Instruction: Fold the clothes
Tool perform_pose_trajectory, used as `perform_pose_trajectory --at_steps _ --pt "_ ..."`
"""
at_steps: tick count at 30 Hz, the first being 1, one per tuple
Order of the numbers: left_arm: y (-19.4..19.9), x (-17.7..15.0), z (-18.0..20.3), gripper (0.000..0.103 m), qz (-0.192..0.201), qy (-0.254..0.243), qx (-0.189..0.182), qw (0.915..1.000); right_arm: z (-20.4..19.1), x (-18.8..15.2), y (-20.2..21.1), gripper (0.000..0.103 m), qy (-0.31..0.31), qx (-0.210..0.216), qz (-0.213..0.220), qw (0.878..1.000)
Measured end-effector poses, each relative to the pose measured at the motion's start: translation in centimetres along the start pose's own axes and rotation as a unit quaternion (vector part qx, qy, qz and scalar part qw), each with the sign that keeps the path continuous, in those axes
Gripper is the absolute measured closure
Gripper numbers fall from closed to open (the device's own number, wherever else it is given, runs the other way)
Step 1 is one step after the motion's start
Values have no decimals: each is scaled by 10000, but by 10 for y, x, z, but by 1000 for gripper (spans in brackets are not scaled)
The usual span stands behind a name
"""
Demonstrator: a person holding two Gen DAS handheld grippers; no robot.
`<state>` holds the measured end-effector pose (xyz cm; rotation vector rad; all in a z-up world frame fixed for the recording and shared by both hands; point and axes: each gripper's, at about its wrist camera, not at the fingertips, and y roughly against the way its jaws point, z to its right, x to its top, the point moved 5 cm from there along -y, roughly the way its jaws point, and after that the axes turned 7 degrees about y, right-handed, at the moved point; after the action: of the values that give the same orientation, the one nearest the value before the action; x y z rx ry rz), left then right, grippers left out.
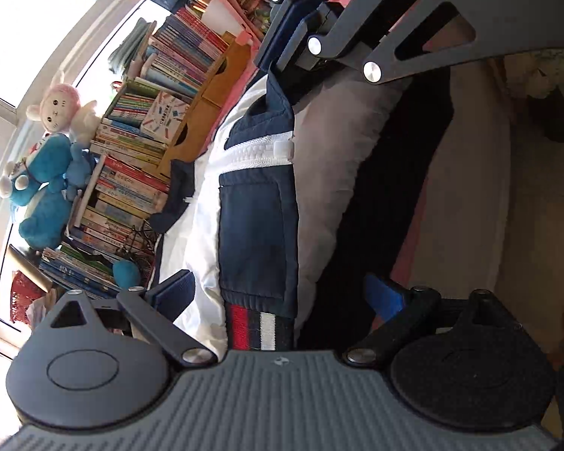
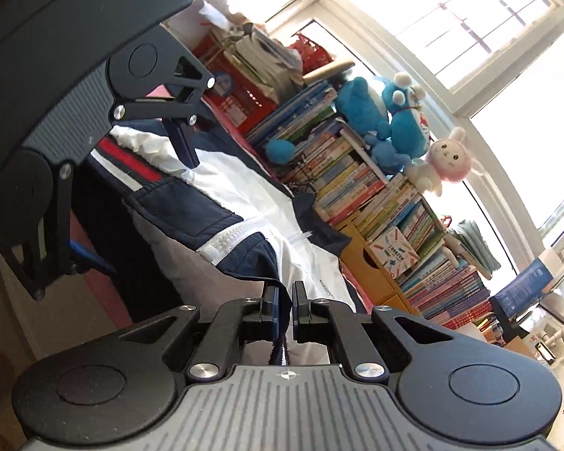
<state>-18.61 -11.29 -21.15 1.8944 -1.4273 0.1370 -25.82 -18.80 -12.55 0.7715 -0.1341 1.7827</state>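
You have one jacket (image 1: 257, 225) in play, padded navy and white with a chunky white zipper (image 1: 259, 156) and a red, white and navy ribbed hem, draped over the pink bed's edge. Your left gripper (image 1: 282, 293) stands wide apart, straddling the hem without pinching it. Your right gripper (image 2: 285, 314) is pinched nearly closed on the jacket's navy edge. Beyond sit three plush toys (image 2: 406, 120).
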Motion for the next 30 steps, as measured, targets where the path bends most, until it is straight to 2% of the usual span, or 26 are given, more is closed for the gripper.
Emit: perform_pose_trajectory --at_steps 1,3,4,6,8,10,11,13,14,16,18,19,20,21,24,26,28,29,30 --pt "-3 4 -6 6 26 76 177 9998 3 0 3 95 -104 -41 22 9999" --pt "-7 9 -25 16 -39 368 475 9982 2 -2 6 84 -109 -145 89 9998" --pt "-6 11 -39 16 -69 611 603 9963 -3 -3 6 81 -24 -122 153 9998" --pt "-4 15 -64 22 -93 1036 778 9915 -21 -4 5 56 260 -2 359 9990" --pt "0 19 -87 24 -84 1399 877 9862 -37 -2 2 56 477 109 514 9975" --pt "1 19 -96 26 -91 1430 976 9849 -48 -1 -8 76 553 208 495 9970" --pt "1 12 -96 27 -214 1376 1042 9848 -47 -6 -14 91 564 143 338 9977" --pt "-1 -1 -96 27 -462 1270 1169 9839 -34 -21 -28 92 508 -86 -50 9987" --pt "-1 -12 -94 26 -611 1310 1115 9832 -26 -35 -32 91 514 -244 -248 9981" --pt "-2 -30 -87 26 -834 1265 1044 9829 -22 -68 -31 86 885 -447 -517 9937" --pt "-1 -41 -70 26 -1017 970 978 9852 -24 -101 -28 74 1289 -420 -780 9877" --pt "-1 -44 -65 26 -1108 937 867 9856 -25 -116 -26 72 1417 -338 -972 9845" --pt "1 -45 -58 26 -1124 1021 538 9869 -24 -122 -26 69 1392 -330 -1088 9837" --pt "4 -44 -52 26 -1108 1030 375 9878 -22 -127 -26 69 1337 -338 -1189 9833" --pt "1 -46 -36 23 -1173 681 566 9891 -19 -122 -31 64 942 -476 -1489 9832" --pt "-4 -53 -37 23 -1317 769 479 9871 -20 -123 -34 64 847 -544 -1684 9806" --pt "-3 -57 -38 20 -1314 812 315 9875 -22 -125 -36 49 772 -612 -1878 9772" --pt "0 -57 -36 12 -1186 677 225 9904 -16 -131 -40 41 416 -696 -2203 9721" --pt "2 -57 -33 7 -1115 591 81 9920 -8 -137 -45 39 -5 -787 -2566 9633"
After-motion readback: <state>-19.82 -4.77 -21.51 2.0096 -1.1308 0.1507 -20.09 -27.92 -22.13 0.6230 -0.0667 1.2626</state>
